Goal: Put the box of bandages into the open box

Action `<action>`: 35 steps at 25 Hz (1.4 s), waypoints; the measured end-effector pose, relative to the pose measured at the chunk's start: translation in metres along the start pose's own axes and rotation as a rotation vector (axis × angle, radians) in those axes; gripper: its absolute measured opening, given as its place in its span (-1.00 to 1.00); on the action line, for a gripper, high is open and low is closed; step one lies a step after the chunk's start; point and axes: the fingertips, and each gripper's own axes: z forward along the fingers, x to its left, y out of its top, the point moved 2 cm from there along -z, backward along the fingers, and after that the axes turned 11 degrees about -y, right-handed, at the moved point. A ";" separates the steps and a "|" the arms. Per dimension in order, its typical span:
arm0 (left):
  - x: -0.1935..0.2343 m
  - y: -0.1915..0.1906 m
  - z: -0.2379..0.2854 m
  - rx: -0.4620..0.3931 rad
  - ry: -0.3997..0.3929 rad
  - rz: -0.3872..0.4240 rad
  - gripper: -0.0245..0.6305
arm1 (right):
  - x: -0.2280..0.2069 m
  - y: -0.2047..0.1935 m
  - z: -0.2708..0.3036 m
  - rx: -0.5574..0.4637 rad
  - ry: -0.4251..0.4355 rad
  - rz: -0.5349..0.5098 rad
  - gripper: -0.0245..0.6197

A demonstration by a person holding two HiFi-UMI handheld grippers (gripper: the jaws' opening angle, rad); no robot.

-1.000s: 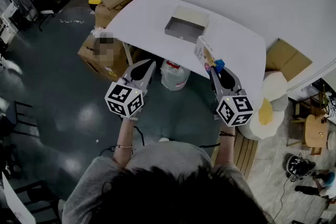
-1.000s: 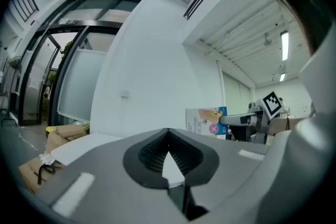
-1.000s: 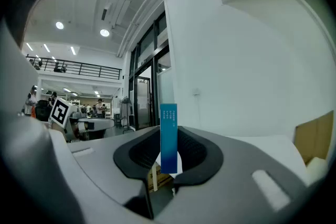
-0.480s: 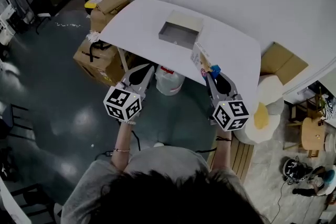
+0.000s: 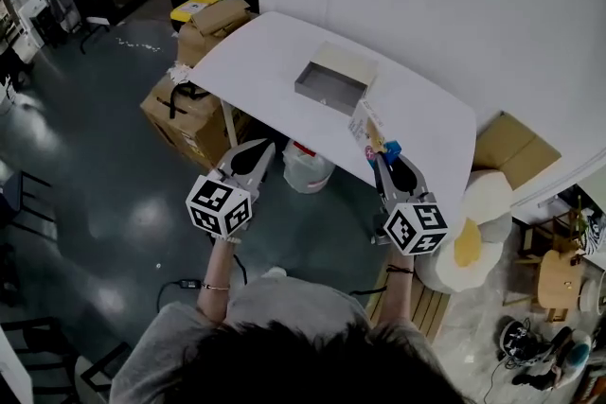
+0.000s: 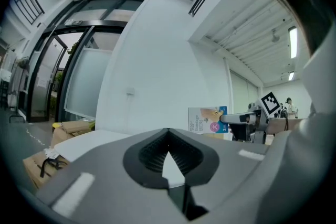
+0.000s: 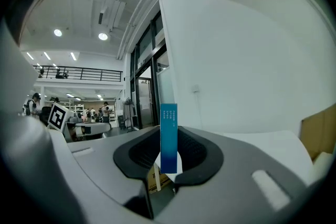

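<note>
My right gripper (image 5: pixel 383 149) is shut on the box of bandages (image 5: pixel 367 125), a flat white and blue carton held on edge above the white table's (image 5: pixel 426 123) near rim. In the right gripper view the box of bandages (image 7: pixel 168 136) shows as a narrow blue strip standing upright between the jaws of the right gripper (image 7: pixel 168 164). The open box (image 5: pixel 332 78), grey and shallow, lies further back on the table. My left gripper (image 5: pixel 262 147) is shut on nothing, off the table's left front edge above the floor. From the left gripper (image 6: pixel 167 157) view the bandage box (image 6: pixel 208 120) appears at the right.
Cardboard boxes (image 5: pixel 194 109) stand on the floor under the table's left end. A white jug (image 5: pixel 305 167) sits below the table's front. A brown carton (image 5: pixel 511 151) and a white and yellow cushion (image 5: pixel 473 227) lie at the right.
Both grippers shifted slightly toward the table with the bandage box still held; the head view moved a little. The jaws kept their stance.
</note>
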 end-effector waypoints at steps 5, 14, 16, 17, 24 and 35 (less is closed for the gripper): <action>0.009 -0.002 0.005 0.003 0.027 -0.008 -0.94 | -0.003 -0.001 0.016 0.014 0.022 -0.001 -0.61; 0.041 -0.008 0.032 0.012 -0.001 -0.025 -0.94 | -0.005 -0.007 0.052 0.033 0.011 0.000 -0.61; 0.051 -0.007 0.041 0.016 -0.010 -0.029 -0.94 | -0.008 -0.008 0.062 0.040 0.002 0.005 -0.61; 0.056 -0.006 0.046 0.018 -0.016 -0.030 -0.94 | -0.009 -0.007 0.068 0.042 -0.004 0.007 -0.61; 0.101 -0.003 0.072 0.030 -0.059 -0.035 -0.94 | -0.005 -0.006 0.113 0.041 -0.043 0.015 -0.61; 0.158 -0.005 0.109 0.052 -0.136 -0.045 -0.94 | -0.003 -0.013 0.170 0.047 -0.109 0.040 -0.61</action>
